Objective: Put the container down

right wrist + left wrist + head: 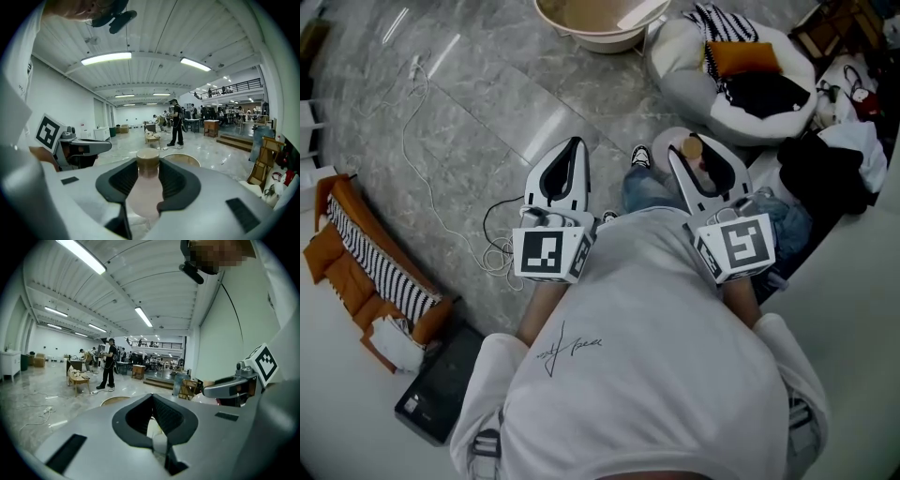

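Container point(147, 187) not down yet. Right claw point(694, 150) squeezes it, up in air near white cushion point(675, 56). Left claw point(573, 145) pressed together, empty, farther from cushion.

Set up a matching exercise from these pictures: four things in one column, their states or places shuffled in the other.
1 left tool
2 right tool
3 orange cushion
4 beige basin

A on the white bed
B clamped on the container
C on the floor, beside the bed
D shut, nothing held

Pairs: 1-D, 2-B, 3-A, 4-C
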The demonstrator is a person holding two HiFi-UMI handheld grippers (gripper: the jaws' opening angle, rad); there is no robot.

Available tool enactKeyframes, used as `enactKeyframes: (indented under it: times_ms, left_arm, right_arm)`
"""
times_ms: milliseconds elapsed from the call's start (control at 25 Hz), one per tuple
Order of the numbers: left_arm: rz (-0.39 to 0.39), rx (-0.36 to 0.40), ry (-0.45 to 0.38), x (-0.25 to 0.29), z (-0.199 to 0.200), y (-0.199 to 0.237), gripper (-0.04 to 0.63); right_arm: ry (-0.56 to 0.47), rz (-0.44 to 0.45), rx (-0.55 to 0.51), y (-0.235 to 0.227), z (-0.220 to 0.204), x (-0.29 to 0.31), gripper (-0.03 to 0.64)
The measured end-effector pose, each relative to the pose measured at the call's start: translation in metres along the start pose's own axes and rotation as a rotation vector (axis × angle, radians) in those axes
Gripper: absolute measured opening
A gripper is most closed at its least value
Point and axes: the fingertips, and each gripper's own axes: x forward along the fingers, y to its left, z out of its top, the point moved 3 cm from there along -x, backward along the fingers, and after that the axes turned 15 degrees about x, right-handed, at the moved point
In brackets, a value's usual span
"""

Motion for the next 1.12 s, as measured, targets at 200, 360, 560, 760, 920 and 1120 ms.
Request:
enactKeyframes:
  times_ms: [200, 360, 560, 760, 920, 1120]
  left_arm:
    - [-0.009, 0.070, 0.012, 0.040, 0.016, -0.004, 0.018]
    - [-0.038, 0.074, 0.003, 0.073, 0.026, -0.013, 0.018]
    - [-0.062, 0.048, 0.008, 0.106, 0.033, -0.022, 0.018]
    - [-0.045, 0.049, 0.022, 0.124, 0.035, -0.022, 0.018]
    - [-0.032, 0.032, 0.031, 0.132, 0.036, -0.020, 0.018]
    - [-0.048, 0.006, 0.035, 0.140, 0.035, -0.018, 0.018]
  right_arm:
    - [-0.003, 0.024, -0.005, -0.033, 0.022, 0.024, 0.146]
    - [-0.006, 0.052, 0.004, -0.056, 0.034, 0.040, 0.147]
    - [-0.011, 0.087, 0.021, -0.079, 0.043, 0.050, 0.147]
    - [-0.011, 0.113, 0.025, -0.097, 0.045, 0.063, 0.147]
    - [-0.002, 0.123, 0.037, -0.106, 0.046, 0.068, 0.147]
    - [-0.004, 0.117, 0.049, -0.112, 0.052, 0.074, 0.147]
